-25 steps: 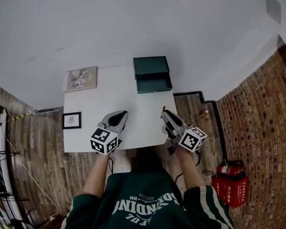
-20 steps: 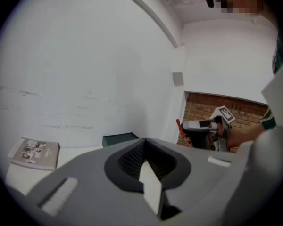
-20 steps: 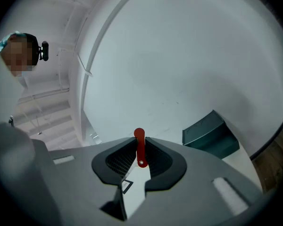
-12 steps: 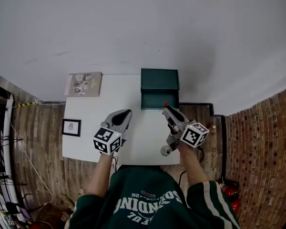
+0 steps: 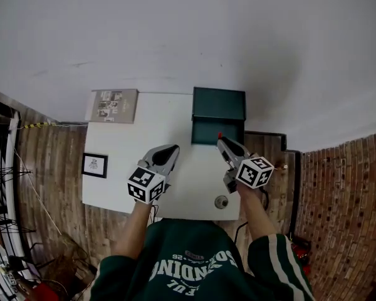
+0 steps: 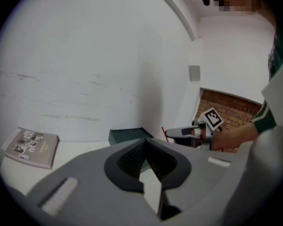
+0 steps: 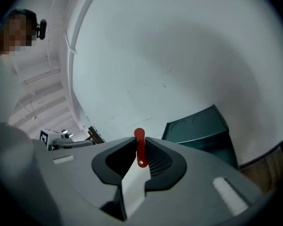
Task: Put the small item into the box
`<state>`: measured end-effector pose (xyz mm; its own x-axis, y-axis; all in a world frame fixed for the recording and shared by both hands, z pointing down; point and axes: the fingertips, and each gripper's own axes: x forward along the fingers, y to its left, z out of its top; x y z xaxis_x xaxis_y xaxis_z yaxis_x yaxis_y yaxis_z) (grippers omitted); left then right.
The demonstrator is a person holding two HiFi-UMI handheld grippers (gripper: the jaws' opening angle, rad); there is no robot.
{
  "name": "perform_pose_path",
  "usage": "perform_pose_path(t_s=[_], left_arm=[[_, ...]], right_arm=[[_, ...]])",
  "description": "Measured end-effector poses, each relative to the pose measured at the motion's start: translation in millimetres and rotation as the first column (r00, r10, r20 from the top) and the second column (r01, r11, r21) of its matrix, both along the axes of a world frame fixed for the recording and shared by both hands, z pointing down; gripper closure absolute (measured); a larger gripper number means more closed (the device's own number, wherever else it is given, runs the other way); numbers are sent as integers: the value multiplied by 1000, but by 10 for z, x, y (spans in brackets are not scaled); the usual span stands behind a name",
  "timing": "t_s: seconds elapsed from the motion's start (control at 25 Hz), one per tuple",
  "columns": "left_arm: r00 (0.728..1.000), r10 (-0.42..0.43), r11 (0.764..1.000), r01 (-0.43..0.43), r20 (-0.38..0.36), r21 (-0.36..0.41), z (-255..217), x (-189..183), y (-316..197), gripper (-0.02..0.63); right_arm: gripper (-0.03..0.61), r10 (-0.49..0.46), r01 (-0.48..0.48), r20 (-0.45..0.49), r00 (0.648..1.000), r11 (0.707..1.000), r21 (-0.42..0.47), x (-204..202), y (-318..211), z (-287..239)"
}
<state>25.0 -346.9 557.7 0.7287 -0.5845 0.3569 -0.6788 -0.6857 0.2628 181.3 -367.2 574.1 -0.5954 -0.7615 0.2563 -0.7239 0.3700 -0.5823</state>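
Note:
A dark green box (image 5: 218, 113) stands open at the back right of the white table (image 5: 125, 155), its lid raised behind the tray. My right gripper (image 5: 220, 139) is shut on a small red tag (image 7: 139, 147) that sticks up from the jaw tips, just short of the box's front edge. The box (image 7: 203, 131) shows to the right in the right gripper view. My left gripper (image 5: 171, 150) hovers over the table's middle, shut with nothing in it. In the left gripper view the box (image 6: 125, 135) lies ahead and the right gripper (image 6: 167, 133) with its tag is to the right.
A booklet (image 5: 114, 105) lies at the table's back left corner. A small framed picture (image 5: 94, 165) hangs past the table's left edge. A round knob (image 5: 221, 201) sits near the table's front right. A white wall is behind, wooden floor around, brick at the right.
My right gripper with the red tag has moved forward and now sits at the box's front edge. The head view has shifted, and the left gripper has kept its place over the table.

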Motion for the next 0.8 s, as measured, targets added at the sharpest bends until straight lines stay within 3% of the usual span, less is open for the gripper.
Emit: perform_pose_path(t_s=[0.16, 0.4, 0.68, 0.8], left_arm=[[1000, -13, 1000, 13, 3, -24, 93, -70, 9, 560], [999, -54, 997, 54, 6, -54, 208, -279, -9, 560], [993, -119, 989, 120, 21, -82, 314, -581, 18, 560], [989, -148, 984, 149, 27, -94, 354, -714, 27, 560]], right_arm=[[520, -80, 79, -193, 978, 997, -16, -31, -212, 282], [520, -231, 187, -430, 873, 972, -142, -75, -497, 931], [520, -365, 213, -527, 768, 921, -326, -132, -702, 1494], [520, -414, 219, -527, 743, 893, -392, -181, -739, 1676]])
